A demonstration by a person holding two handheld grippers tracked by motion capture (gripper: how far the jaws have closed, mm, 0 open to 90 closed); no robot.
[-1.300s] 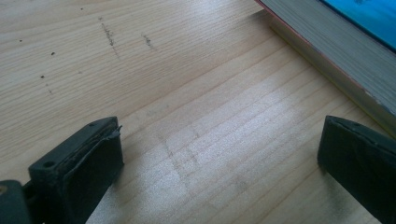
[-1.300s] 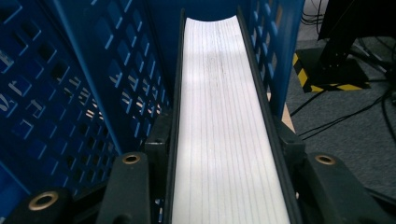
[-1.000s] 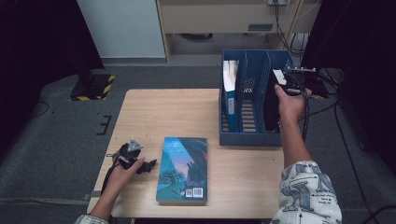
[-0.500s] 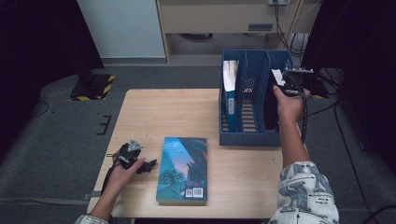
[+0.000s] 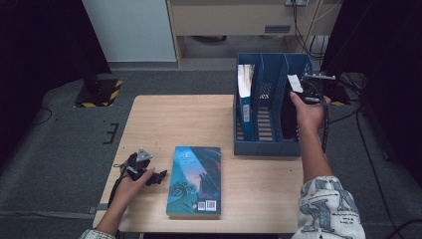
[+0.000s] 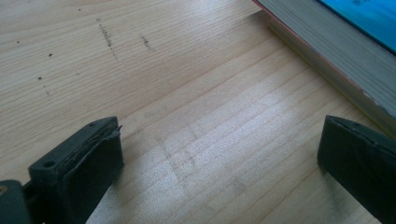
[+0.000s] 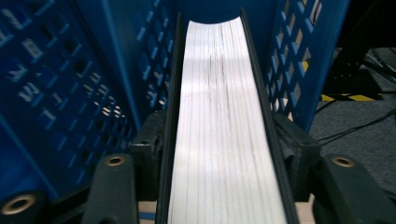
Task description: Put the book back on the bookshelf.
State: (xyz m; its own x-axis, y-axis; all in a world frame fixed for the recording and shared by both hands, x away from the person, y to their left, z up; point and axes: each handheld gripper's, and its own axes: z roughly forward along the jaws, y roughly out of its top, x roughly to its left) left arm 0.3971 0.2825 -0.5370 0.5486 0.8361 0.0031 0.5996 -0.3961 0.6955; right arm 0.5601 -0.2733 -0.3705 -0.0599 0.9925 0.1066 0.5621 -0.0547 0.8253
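A dark book (image 5: 287,117) stands on edge in the right slot of a blue file rack (image 5: 266,144); its white page edge (image 7: 224,116) runs between the rack's perforated walls. My right gripper (image 5: 297,97) (image 7: 224,154) straddles that book. Its jaws have just been opening, and the pads sit close beside the covers with the book still between them. A teal-covered book (image 5: 195,179) lies flat at the table's front. My left gripper (image 5: 158,177) (image 6: 224,158) rests on the wood just left of it, open and empty; the book's page edge (image 6: 327,42) lies ahead and to its right.
A blue-spined book (image 5: 245,94) leans in the rack's left slot, and the middle slot holds nothing. The wooden table (image 5: 174,119) has bare room at its left and back. Cables trail on the floor to the right, and a cabinet stands behind the table.
Both hands and both books stay where they were. No jaw movement can be made out from the high view.
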